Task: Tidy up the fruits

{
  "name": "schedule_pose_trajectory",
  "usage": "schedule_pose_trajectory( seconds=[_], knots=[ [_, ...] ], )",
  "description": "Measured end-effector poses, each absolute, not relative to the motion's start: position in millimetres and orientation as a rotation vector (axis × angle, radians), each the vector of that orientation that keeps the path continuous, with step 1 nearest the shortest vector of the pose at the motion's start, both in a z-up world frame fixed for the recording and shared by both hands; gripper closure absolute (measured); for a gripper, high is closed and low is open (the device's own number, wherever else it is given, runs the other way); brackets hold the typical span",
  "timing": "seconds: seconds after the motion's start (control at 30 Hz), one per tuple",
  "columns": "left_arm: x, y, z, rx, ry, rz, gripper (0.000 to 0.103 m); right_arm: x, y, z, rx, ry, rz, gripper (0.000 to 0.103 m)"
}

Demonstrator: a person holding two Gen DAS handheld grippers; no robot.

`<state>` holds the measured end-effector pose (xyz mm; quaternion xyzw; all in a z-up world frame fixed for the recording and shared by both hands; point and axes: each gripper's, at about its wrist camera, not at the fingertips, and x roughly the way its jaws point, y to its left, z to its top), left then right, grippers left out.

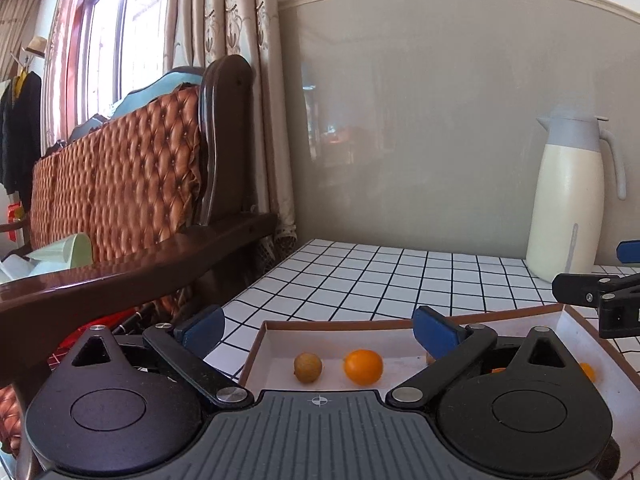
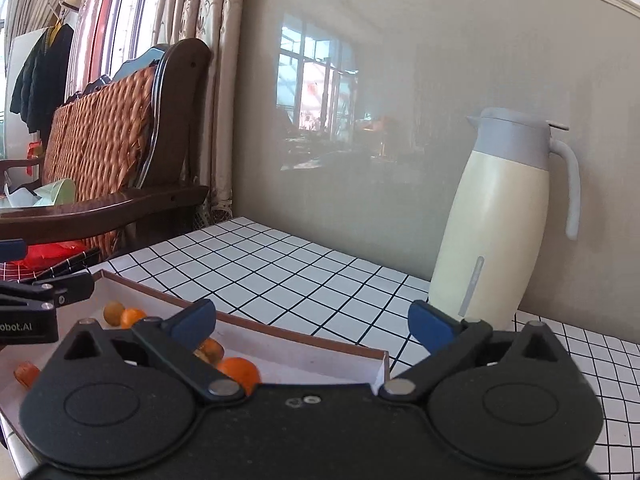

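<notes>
A shallow white box with a brown rim (image 1: 332,323) sits on the checked table. In the left wrist view it holds a brownish round fruit (image 1: 308,367) and an orange fruit (image 1: 363,366), with more orange fruit (image 1: 587,371) half hidden at the right. My left gripper (image 1: 318,330) is open and empty, above the box's near side. In the right wrist view the box (image 2: 280,334) holds several small orange and brown fruits (image 2: 239,371). My right gripper (image 2: 312,322) is open and empty over the box's right end. Each gripper shows at the other view's edge.
A cream and grey thermos jug (image 2: 496,220) stands at the back right against the grey wall. A dark wooden sofa with a woven orange back (image 1: 120,176) lies left of the table (image 1: 400,276). Curtains hang behind it.
</notes>
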<state>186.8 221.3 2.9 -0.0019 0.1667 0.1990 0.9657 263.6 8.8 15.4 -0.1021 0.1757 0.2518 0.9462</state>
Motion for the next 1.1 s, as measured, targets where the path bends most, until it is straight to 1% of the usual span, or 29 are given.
schedule_pose_trajectory(
  seconds=[0.23, 0.47, 0.6, 0.77, 0.87, 1.1],
  knots=[
    [132.2, 190.1, 26.4, 0.011, 0.293, 0.381, 0.0, 224.8, -18.6, 43.8, -0.154, 0.33, 0.497, 0.006],
    [55.6, 162.7, 49.1, -0.06, 0.25, 0.334, 0.0, 142.7, -62.1, 63.3, -0.193, 0.287, 0.49, 0.006],
    [10.6, 144.1, 47.3, -0.046, 0.236, 0.324, 0.0, 99.3, -92.9, 60.7, -0.204, 0.294, 0.457, 0.006],
    [-32.3, 126.5, 30.7, -0.035, 0.248, 0.31, 0.0, 61.6, -127.9, 46.2, -0.172, 0.319, 0.406, 0.006],
    [-48.1, 121.0, 34.2, -0.05, 0.187, 0.289, 0.0, 52.3, -138.5, 36.8, -0.159, 0.342, 0.376, 0.006],
    [-41.9, 115.2, 26.1, -0.06, 0.216, 0.283, 0.0, 45.4, -145.5, 33.6, -0.177, 0.329, 0.333, 0.006]
  ],
)
